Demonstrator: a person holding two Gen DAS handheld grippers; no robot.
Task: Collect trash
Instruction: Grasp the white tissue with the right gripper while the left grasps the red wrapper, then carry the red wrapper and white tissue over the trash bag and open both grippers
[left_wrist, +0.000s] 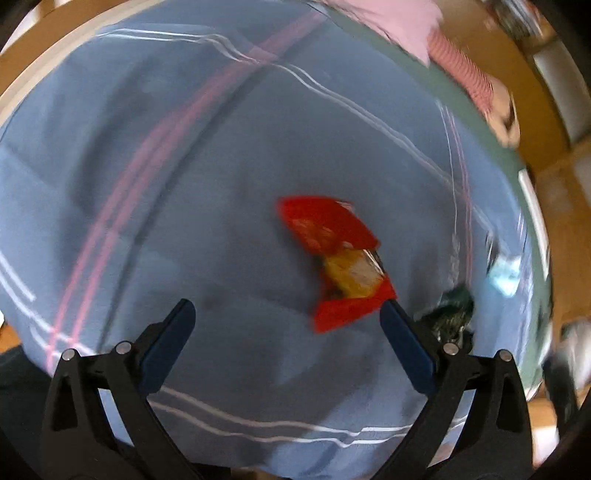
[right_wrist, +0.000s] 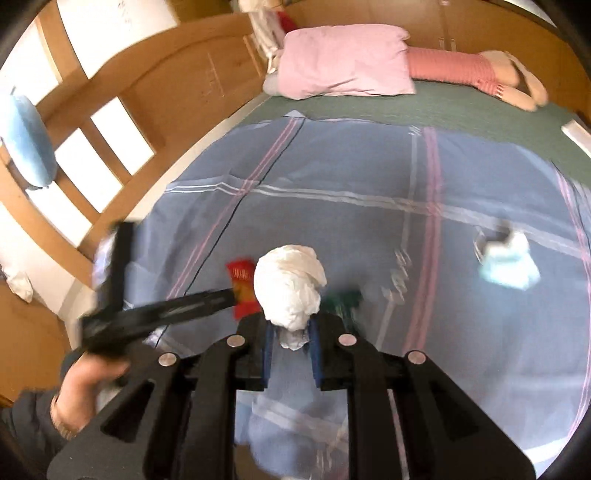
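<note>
We see the right gripper (right_wrist: 291, 341) fingers pinching a crumpled white paper wad (right_wrist: 290, 290) above the bed (right_wrist: 369, 221); left gripper (left_wrist: 286, 334) fingers spread over a red snack wrapper (left_wrist: 334, 254) on the bedspread.

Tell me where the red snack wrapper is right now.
Left wrist view: the red snack wrapper lies on the blue plaid bedspread, just ahead of the open left gripper, nearer its right finger.

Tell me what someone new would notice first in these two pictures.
The crumpled white tissue wad stands out, pinched in the right gripper above the blue checked bedspread. Next comes the bright red and yellow snack wrapper lying on that bedspread just ahead of the open left gripper. Farther back, a pink pillow sits at the head of the bed.
</note>
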